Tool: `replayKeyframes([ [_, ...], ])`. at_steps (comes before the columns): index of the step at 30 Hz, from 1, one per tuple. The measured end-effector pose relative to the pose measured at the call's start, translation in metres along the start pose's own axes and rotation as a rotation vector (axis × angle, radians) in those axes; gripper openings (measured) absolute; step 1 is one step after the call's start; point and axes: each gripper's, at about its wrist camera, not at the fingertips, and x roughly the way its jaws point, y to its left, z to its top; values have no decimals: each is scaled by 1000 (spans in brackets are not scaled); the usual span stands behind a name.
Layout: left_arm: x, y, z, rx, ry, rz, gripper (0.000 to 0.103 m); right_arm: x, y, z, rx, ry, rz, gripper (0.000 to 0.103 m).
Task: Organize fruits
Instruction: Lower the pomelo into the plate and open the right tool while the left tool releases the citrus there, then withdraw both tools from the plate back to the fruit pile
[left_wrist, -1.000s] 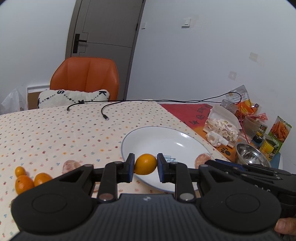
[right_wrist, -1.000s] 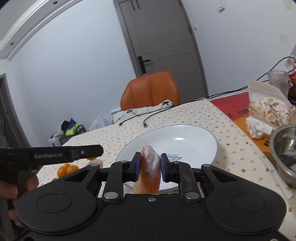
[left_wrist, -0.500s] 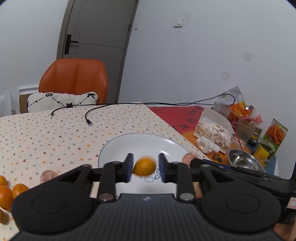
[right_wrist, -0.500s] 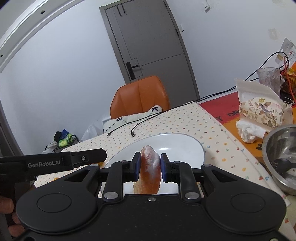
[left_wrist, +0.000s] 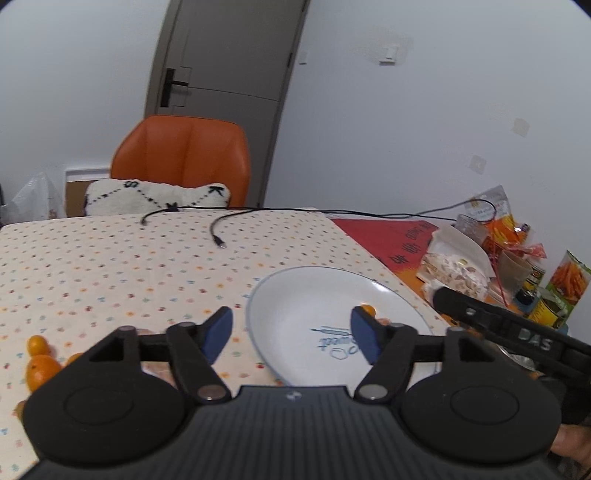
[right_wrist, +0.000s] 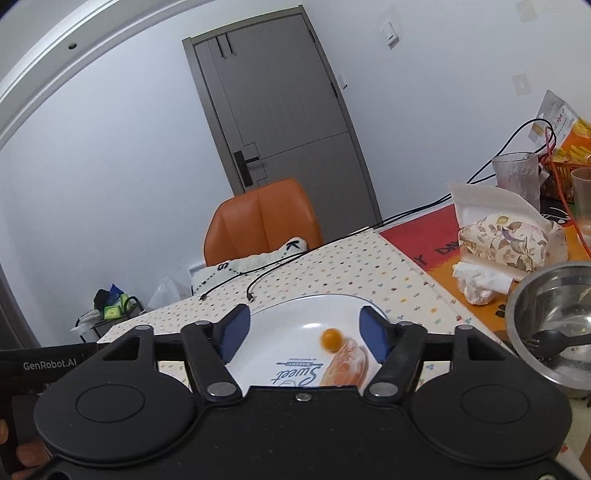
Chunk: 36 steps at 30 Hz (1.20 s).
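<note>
Fruits (right_wrist: 330, 339) on "Sweet" plate (right_wrist: 295, 325)

A: Where does each camera sit?

B: Each rides behind its own tool, looking forward along the fingers, low and close over the table (left_wrist: 110, 266).

A: What do the views share?

B: The white plate (left_wrist: 295, 295) (right_wrist: 288, 332) just ahead, and the orange chair (left_wrist: 181, 162) (right_wrist: 258, 221) and grey door (left_wrist: 221, 74) (right_wrist: 277, 110) beyond.

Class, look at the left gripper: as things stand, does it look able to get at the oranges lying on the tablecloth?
Probably yes. The left gripper is open and empty, and the oranges lie uncovered on the tablecloth just to its left, with nothing between.
</note>
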Motion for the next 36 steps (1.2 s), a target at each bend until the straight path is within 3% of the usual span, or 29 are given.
replayKeyframes([
  [4, -8, 11, -2, -23, -15, 22, 81, -6, 6, -3, -2, 0, 0, 91],
  [10, -20, 29, -3, -58, -17, 49, 85, -10, 19, -13, -13, 23, 25, 103],
  [22, -47, 59, -10, -77, -33, 86, 93, -12, 50, -25, -39, 58, 58, 103],
  [36, -80, 94, -18, -97, -44, 119, 95, -11, 95, -43, -83, 117, 127, 103],
])
